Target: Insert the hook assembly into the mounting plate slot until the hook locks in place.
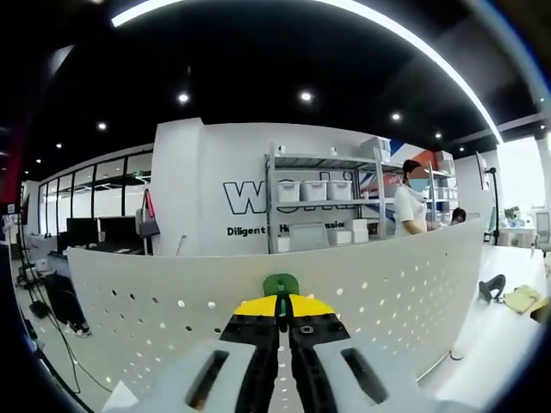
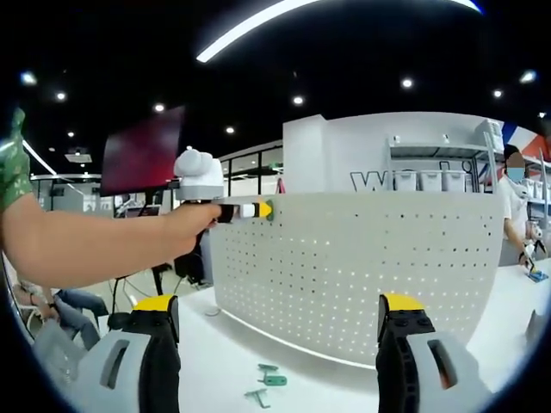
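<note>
Standing upright on a white table (image 2: 219,348), one large white pegboard panel (image 2: 362,275) dominates both views, its face dotted with rows of small round holes. Behind it in the left gripper view rise a white wall with dark lettering (image 1: 245,196) and one metal shelving rack (image 1: 344,202) holding three white bins (image 1: 313,190); one person in a white top (image 1: 408,206) stands beside the rack.

In the right gripper view, a person's bare forearm (image 2: 95,245) reaches in from the left, holding the left gripper (image 2: 263,210) level with the panel's upper left corner. That gripper's yellow-tipped jaws are pinched together on one green hook (image 1: 281,286), which sits right at the panel's top edge; whether it has entered a hole cannot be told. In the left gripper view the same hook pokes up just past the closed jaw tips, against the board's rim.

The right gripper (image 2: 277,320) hangs well apart from the panel, its two jaws spread wide with nothing between them.

On the table below, near the panel's foot, lie two more small green hooks (image 2: 267,385), close to each other.
</note>
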The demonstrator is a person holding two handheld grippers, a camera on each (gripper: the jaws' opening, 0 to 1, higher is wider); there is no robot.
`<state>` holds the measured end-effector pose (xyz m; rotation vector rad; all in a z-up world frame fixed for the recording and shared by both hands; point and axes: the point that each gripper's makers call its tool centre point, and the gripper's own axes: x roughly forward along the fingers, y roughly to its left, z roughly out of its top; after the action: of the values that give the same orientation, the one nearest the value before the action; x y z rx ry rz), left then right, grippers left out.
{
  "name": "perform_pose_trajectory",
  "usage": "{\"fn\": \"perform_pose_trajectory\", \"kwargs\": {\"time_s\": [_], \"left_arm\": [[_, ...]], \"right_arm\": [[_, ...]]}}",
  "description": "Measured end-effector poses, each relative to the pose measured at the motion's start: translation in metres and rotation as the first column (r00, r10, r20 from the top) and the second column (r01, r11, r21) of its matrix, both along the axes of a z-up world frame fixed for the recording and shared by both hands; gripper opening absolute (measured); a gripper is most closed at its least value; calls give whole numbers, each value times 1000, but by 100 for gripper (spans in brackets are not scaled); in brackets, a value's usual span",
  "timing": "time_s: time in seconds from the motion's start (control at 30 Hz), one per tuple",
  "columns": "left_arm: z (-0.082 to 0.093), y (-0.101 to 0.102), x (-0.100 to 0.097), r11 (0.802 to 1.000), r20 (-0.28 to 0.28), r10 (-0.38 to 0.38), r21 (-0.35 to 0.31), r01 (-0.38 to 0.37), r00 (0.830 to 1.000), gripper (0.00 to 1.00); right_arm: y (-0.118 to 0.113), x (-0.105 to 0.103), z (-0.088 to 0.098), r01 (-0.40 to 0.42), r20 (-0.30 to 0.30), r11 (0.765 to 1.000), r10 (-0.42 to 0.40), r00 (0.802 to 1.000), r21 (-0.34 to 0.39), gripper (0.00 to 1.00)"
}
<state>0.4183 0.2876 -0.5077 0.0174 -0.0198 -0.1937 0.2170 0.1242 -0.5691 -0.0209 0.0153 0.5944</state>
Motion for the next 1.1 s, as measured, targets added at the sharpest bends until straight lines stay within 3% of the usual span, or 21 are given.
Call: {"fn": "perform_pose_trajectory", "kwargs": {"time_s": [1.1], "left_arm": [[-7, -1, 1, 1000, -6, 5, 20, -5, 1000, 2]], "right_arm": [[-3, 2, 4, 6, 15, 1000, -5, 1000, -4, 97]]}}
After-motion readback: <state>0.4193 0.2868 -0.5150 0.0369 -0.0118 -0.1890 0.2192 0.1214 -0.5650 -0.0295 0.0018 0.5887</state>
